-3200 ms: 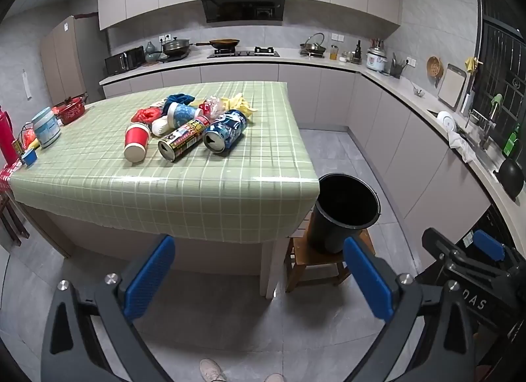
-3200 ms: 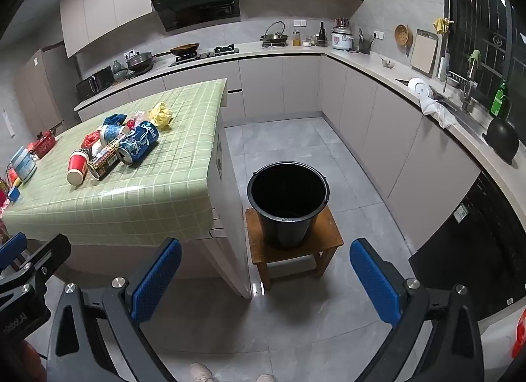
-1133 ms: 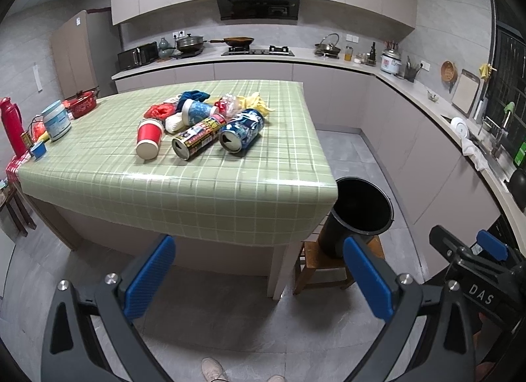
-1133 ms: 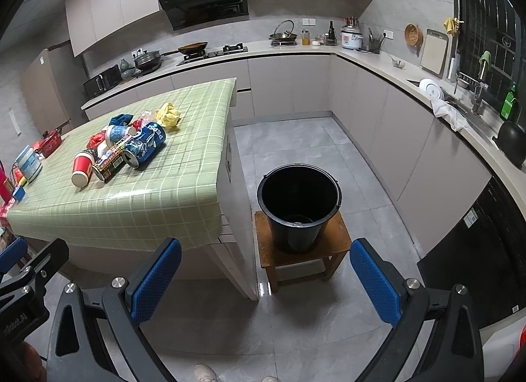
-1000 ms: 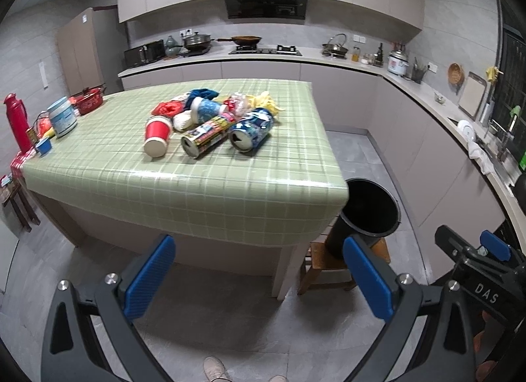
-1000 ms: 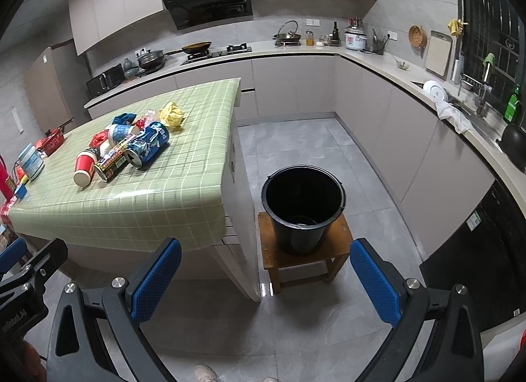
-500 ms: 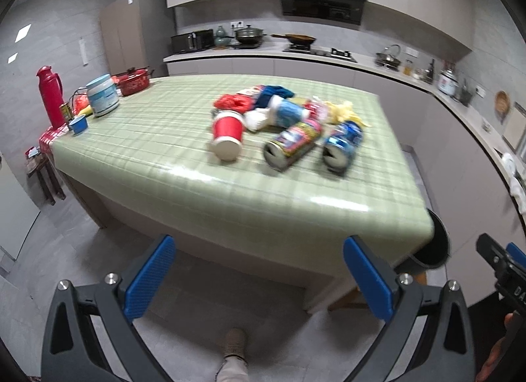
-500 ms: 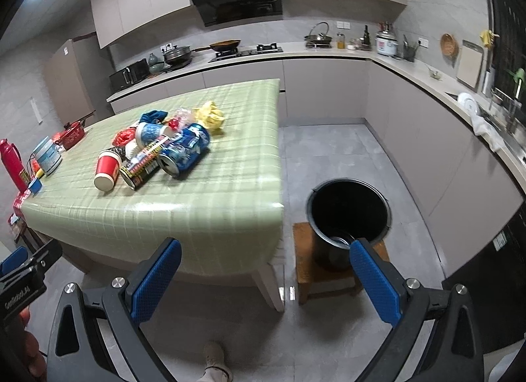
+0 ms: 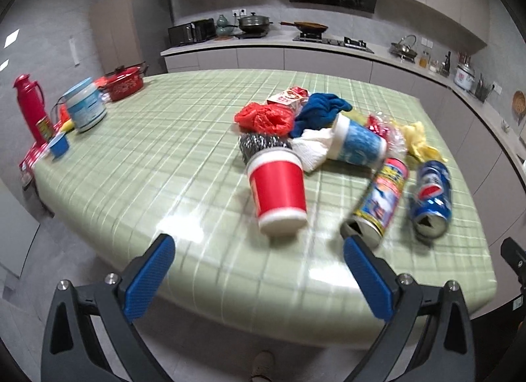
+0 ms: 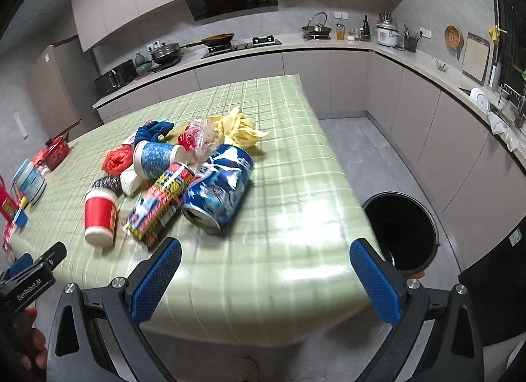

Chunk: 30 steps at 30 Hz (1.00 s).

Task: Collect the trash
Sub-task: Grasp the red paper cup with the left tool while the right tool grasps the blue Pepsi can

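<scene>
Fingers of the left gripper point(image 9: 256, 263) and right gripper point(image 10: 263, 267) spread wide, empty, above the table edge point(image 10: 263, 283); red cup point(image 9: 277, 189) and cans point(image 10: 215, 191) lie beyond.

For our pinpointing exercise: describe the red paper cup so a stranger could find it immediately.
On the green checked tablecloth, find the litter pile. At its near left edge lies the red paper cup, tipped over, white rim facing the steel scourer; unlike the printed cans beside it, it is plain red.

Red cup point(image 9: 277, 191), two cans point(image 9: 378, 204) on their sides w/ crumpled wrappers (mid-table); black bin point(image 10: 402, 234) beside table.
</scene>
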{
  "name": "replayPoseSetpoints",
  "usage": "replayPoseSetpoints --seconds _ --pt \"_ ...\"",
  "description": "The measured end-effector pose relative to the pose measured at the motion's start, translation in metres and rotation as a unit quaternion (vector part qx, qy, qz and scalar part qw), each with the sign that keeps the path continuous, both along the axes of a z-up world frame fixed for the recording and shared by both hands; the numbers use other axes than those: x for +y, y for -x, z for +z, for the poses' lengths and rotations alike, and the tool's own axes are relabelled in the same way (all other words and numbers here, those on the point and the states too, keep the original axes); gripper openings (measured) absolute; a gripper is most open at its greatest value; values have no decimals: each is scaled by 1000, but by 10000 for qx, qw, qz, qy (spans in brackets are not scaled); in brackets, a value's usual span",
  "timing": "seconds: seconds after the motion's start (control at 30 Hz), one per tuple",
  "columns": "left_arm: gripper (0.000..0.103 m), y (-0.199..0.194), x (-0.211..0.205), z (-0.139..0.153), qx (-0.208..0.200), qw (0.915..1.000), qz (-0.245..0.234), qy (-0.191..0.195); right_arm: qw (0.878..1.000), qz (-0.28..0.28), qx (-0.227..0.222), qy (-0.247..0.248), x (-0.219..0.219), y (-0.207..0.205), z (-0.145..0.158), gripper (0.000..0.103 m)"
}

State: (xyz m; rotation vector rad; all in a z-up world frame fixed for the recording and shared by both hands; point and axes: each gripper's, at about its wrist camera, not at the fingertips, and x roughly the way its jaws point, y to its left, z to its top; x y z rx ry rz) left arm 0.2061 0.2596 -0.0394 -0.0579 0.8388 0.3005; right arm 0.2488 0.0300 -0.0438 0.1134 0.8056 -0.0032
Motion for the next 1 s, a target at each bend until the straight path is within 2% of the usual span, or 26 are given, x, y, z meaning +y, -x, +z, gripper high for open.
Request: replayPoseSetpoints --seconds 0.27,0.43,0.53,0.6,0.7,0.77,1.0 --pt "103 -61 23 -26 328 9981 -337 401 9996 -227 164 4 32 -56 -12 103" --pt "101 -86 33 -47 616 9951 -513 573 9989 -394 236 28 41 -84 -20 103" --pt "95 -94 36 -58 758 9926 -647 697 9982 -500 327 49 44 -100 -26 103" --pt "86 -98 38 -63 826 9908 -742 774 9978 -542 384 34 46 -107 -30 103" --pt "68 -100 41 -70 971 9861 -903 1001 9968 -628 480 66 49 -119 -37 103" --pt "62 -99 46 -73 1025 9837 -934 1147 9960 -679 573 83 50 -126 -43 103" --pt "59 -88 54 -67 895 9819 -1099 1257 9937 -668 895 -58 55 -137 -67 103"
